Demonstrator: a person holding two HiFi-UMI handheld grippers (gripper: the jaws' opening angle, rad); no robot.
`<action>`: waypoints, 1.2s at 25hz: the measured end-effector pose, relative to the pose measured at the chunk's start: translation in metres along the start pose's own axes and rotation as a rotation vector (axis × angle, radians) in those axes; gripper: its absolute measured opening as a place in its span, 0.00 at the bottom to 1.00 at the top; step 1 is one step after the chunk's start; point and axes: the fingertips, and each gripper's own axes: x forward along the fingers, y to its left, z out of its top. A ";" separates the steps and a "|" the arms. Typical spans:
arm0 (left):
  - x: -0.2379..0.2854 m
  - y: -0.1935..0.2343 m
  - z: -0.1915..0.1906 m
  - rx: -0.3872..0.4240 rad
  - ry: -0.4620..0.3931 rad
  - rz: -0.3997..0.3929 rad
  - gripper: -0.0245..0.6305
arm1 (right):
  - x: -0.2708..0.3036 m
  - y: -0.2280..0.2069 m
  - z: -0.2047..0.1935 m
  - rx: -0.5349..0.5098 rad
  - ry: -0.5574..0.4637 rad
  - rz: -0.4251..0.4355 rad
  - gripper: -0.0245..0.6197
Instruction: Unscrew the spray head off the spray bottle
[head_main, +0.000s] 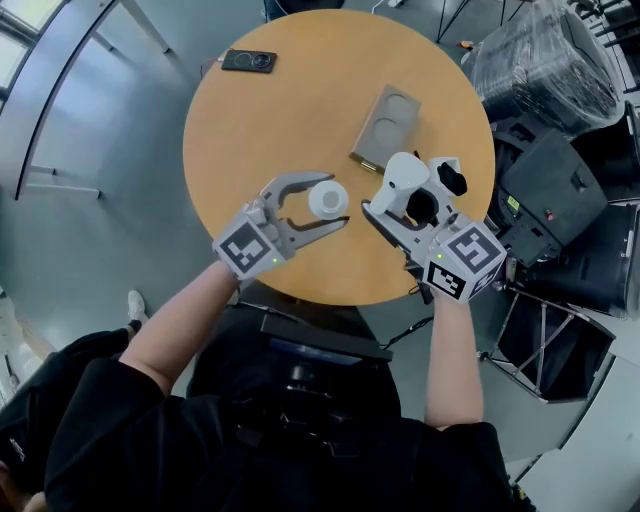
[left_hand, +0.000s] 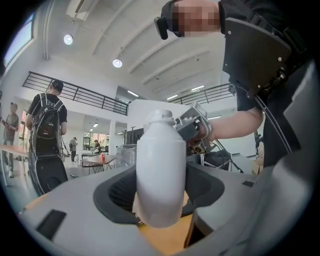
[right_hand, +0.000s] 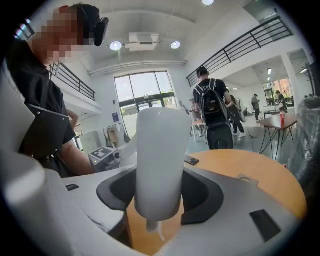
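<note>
Indoors, round wooden table (head_main: 300, 150), grey floor (head_main: 100, 150).

I see a plain white plastic spray bottle (head_main: 328, 198) and a white spray head (head_main: 402, 178). The pale grey left gripper (head_main: 337, 201) and right gripper (head_main: 408, 196) carry cubes patterned with black-and-white squares. The round wooden table (head_main: 300, 120) is orange-tan, with a black phone (head_main: 248, 61) at its eleven o'clock.

Separated spray bottle (head_main: 328, 198) and spray head (head_main: 402, 183)
The white bottle is held upright; the white head, thin tube exposed below, is held apart beside it.
</note>
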 end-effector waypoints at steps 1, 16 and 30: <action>0.002 0.003 -0.004 -0.001 -0.007 0.007 0.50 | 0.004 -0.005 -0.011 0.015 0.016 -0.004 0.44; 0.041 0.028 -0.138 -0.033 0.066 0.004 0.50 | 0.063 -0.096 -0.184 0.147 0.221 -0.081 0.44; 0.090 0.035 -0.312 -0.121 0.114 0.032 0.50 | 0.110 -0.170 -0.364 0.156 0.500 -0.165 0.44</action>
